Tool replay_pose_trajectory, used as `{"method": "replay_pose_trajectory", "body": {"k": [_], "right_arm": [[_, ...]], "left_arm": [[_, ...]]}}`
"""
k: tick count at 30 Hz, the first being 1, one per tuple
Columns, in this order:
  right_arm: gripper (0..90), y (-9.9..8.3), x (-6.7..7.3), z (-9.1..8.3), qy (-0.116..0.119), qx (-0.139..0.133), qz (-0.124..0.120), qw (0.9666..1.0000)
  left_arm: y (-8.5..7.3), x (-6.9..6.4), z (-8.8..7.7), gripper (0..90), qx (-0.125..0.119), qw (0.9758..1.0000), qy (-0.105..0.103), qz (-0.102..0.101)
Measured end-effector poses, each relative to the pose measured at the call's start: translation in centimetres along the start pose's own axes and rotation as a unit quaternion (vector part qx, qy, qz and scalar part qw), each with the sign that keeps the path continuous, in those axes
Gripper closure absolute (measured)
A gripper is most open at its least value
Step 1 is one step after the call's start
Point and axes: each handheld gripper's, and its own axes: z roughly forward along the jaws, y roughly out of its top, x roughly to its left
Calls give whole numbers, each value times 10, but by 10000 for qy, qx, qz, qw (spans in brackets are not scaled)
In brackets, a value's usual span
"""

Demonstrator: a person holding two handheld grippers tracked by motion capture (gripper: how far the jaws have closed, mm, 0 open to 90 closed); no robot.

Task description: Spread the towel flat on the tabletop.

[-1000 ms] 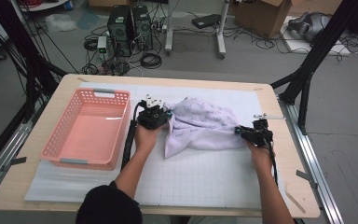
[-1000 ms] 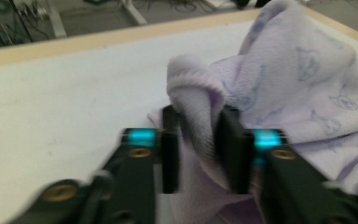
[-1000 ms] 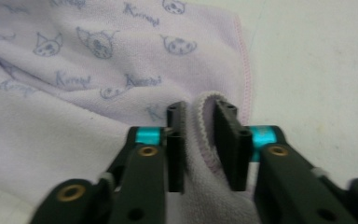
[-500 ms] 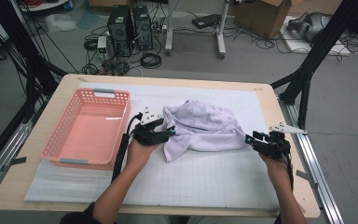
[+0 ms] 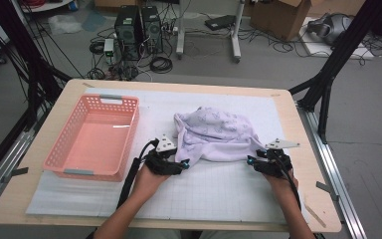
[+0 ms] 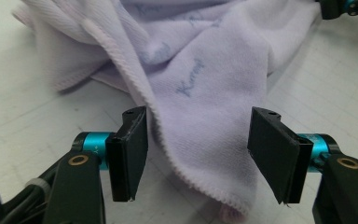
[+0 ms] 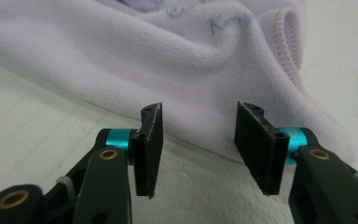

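Left gripper [image 5: 185, 164] sits low on the mat at the near left corner of the one lilac towel [image 5: 219, 135], and its jaws have just been opening: in the left gripper view they stand wide, released, with a hemmed fold of towel [image 6: 200, 93] lying between them but neither pad pressing on it. Over to the right gripper [image 5: 249, 161], at the towel's near right edge, jaws likewise just spreading; the right gripper view has them apart with the towel's edge [image 7: 177, 60] just beyond the tips, nothing clamped. So two grippers, both let go, one at each near corner. The towel itself lies in a rumpled heap about mid-table on the white gridded mat [image 5: 219, 199], pale blue script printed across it. Further left, one pink plastic basket [image 5: 64, 164] rests on the mat, well apart from the towel. One wooden table [image 5: 298, 129] carries it all.
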Motion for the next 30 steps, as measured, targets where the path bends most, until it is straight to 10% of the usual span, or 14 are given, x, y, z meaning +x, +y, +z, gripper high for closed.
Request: {"method": "replay_pose_trajectory", "body": {"k": [6, 12, 30], "right_arm": [[745, 2, 4, 5, -125, 80, -203, 9997], [862, 0, 6, 2, -131, 107, -119, 9998], [863, -26, 49, -50, 444, 69, -248, 9987]], "left_arm": [[-4, -8, 11, 426, 307, 9992, 69, 234], [-1, -14, 7, 812, 372, 9989, -132, 241], [-32, -13, -69, 827, -225, 9983, -530, -116]]}}
